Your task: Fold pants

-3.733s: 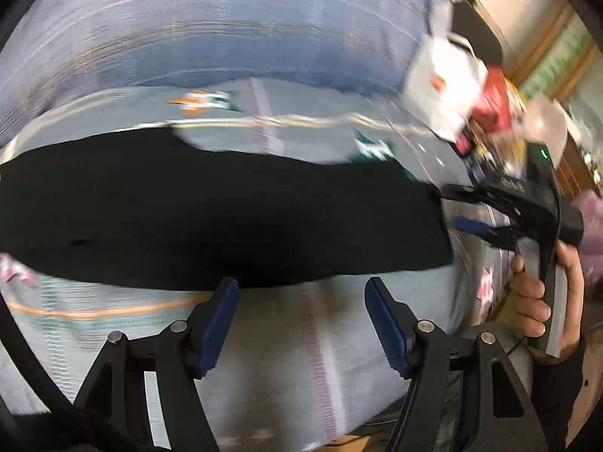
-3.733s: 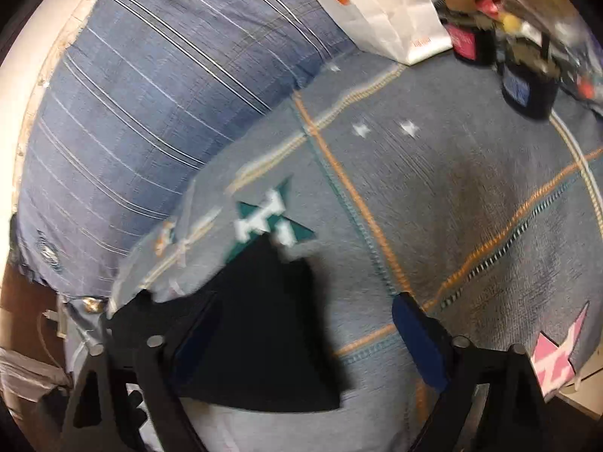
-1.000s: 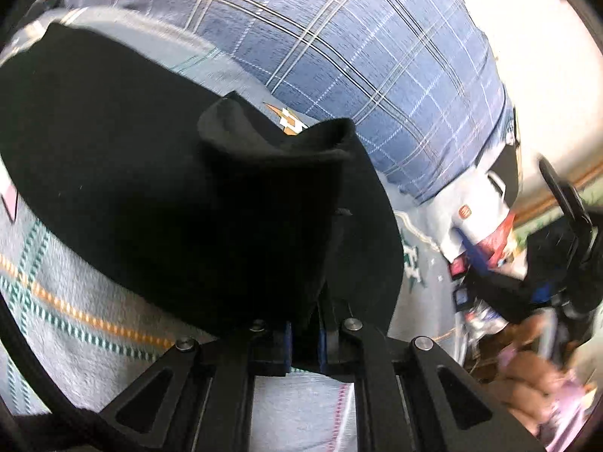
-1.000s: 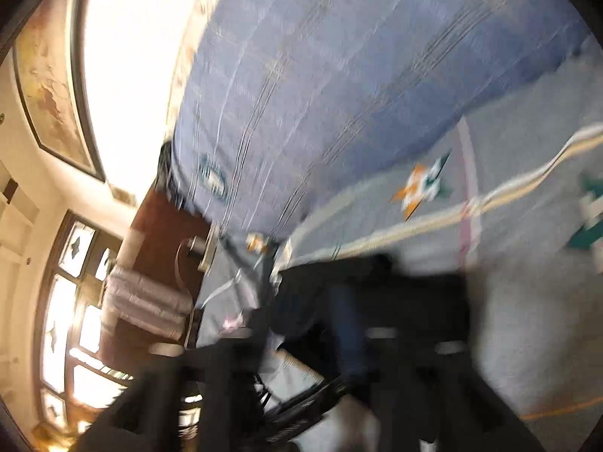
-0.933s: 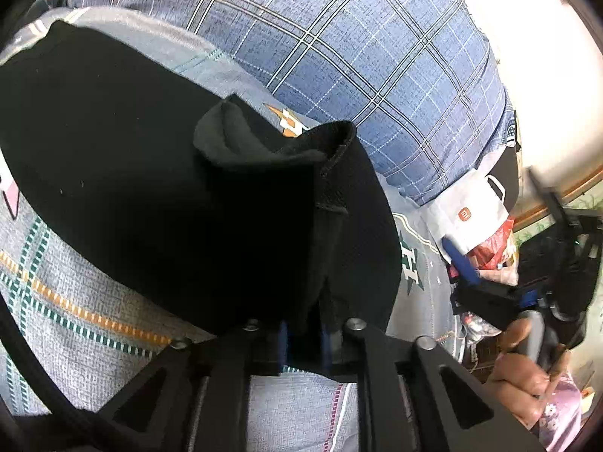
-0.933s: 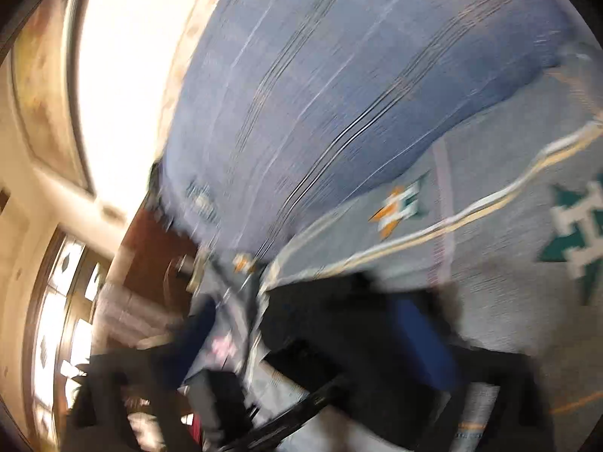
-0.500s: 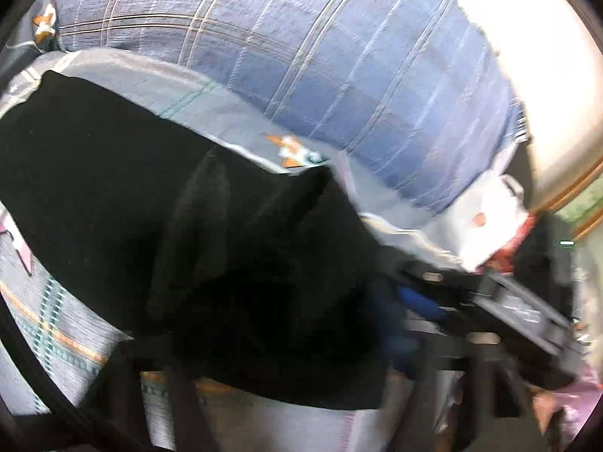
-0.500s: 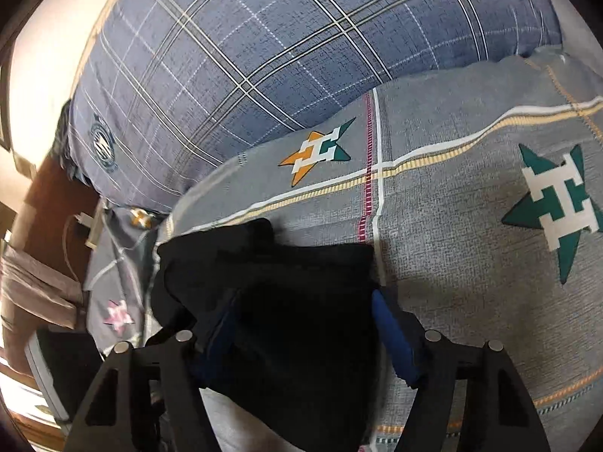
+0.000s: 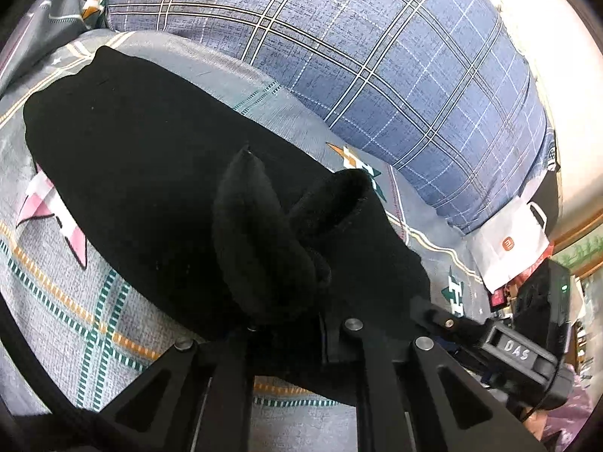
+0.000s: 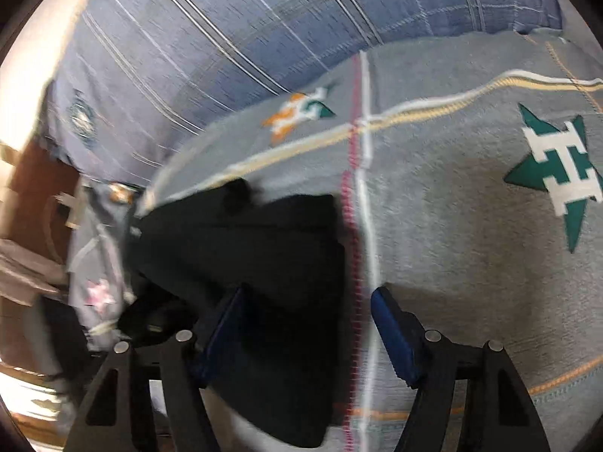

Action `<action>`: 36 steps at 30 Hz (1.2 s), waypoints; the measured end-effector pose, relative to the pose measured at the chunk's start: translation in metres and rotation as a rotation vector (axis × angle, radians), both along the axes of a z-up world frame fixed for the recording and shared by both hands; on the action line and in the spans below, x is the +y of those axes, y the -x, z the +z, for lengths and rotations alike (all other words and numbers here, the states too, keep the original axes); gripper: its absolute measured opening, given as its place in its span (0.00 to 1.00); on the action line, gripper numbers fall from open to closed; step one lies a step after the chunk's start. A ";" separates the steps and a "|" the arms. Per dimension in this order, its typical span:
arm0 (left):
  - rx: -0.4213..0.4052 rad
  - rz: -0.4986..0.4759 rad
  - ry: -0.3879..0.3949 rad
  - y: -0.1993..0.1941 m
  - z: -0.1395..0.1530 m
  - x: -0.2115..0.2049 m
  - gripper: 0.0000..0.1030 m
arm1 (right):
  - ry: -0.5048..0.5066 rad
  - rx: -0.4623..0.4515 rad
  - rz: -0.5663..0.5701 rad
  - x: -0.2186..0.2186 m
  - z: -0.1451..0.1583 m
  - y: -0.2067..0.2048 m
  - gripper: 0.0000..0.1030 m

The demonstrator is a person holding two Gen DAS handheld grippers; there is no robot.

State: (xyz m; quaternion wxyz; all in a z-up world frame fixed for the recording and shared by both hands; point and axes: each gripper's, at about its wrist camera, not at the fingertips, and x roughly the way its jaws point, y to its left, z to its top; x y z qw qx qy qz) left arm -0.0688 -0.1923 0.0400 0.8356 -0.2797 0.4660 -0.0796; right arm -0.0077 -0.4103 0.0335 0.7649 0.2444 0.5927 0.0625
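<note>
The black pants (image 9: 143, 173) lie on the grey star-patterned bed sheet (image 9: 56, 286). My left gripper (image 9: 286, 324) is shut on a bunched fold of the pants (image 9: 260, 233) and holds it raised over the flat part. In the right wrist view the pants (image 10: 256, 248) lie partly folded at lower left. My right gripper (image 10: 307, 333) is open with blue pads (image 10: 392, 331), over the right edge of the pants. The right gripper's body (image 9: 520, 354) shows at the lower right of the left wrist view.
A blue plaid pillow (image 9: 377, 56) lies behind the pants. A white paper bag (image 9: 508, 245) and clutter sit at the far right. The bed's left edge and a brown floor area (image 10: 34, 196) show in the right wrist view.
My left gripper kept its hold on the bunched fold and carried it over the flat pants. My right gripper swung down towards the pants' edge and stays open.
</note>
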 end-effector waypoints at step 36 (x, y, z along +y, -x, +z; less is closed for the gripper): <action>-0.056 0.086 -0.399 -0.005 0.063 0.052 0.75 | 0.331 -0.523 -0.054 0.008 0.133 0.049 0.98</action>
